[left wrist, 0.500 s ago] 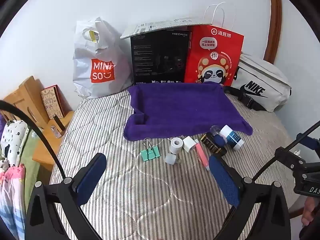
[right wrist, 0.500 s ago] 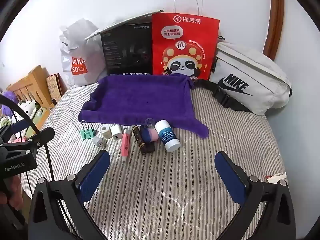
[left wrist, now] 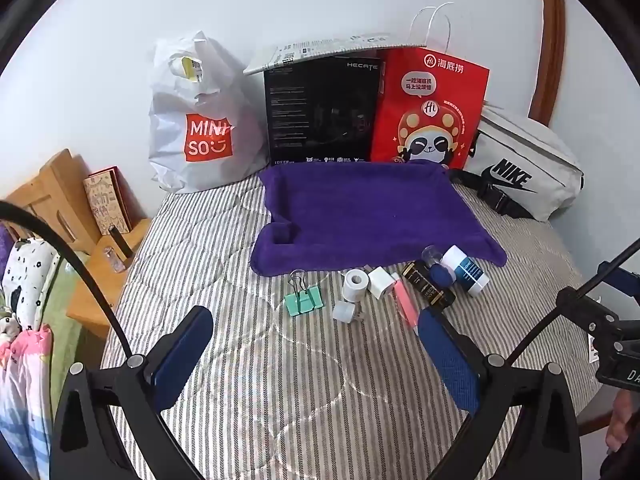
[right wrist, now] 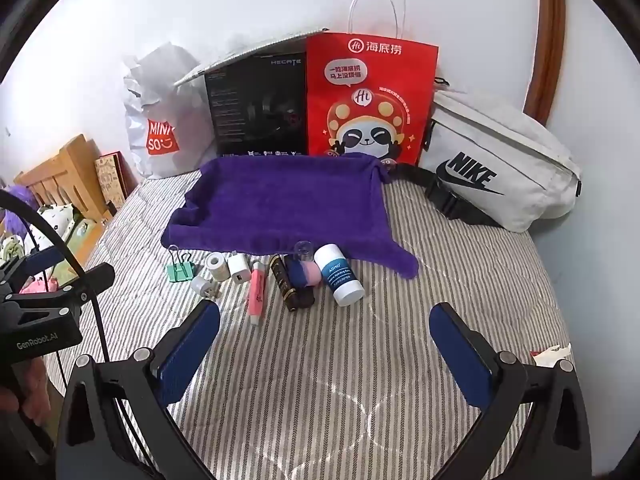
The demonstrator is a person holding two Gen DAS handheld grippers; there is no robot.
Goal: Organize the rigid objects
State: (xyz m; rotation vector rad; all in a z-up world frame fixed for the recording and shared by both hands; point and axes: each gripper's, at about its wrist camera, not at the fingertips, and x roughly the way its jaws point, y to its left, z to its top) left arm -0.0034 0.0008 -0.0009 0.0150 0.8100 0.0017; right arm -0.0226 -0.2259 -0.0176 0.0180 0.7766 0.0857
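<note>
Both hand-held grippers [left wrist: 316, 354] [right wrist: 326, 346] wide, low, empty.

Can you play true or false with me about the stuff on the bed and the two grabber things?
1. The green binder clip sits on the purple towel. False: it lies on the striped bedcover, just in front of the towel.
2. Both grippers are open and hold nothing. True: the left gripper and the right gripper have their jaws wide apart.
3. The pink highlighter lies left of the white bottle with a blue label. True.
4. The red panda bag is lying flat. False: it stands upright against the wall.
5. The towel has toys piled on it. False: nothing lies on it.
</note>
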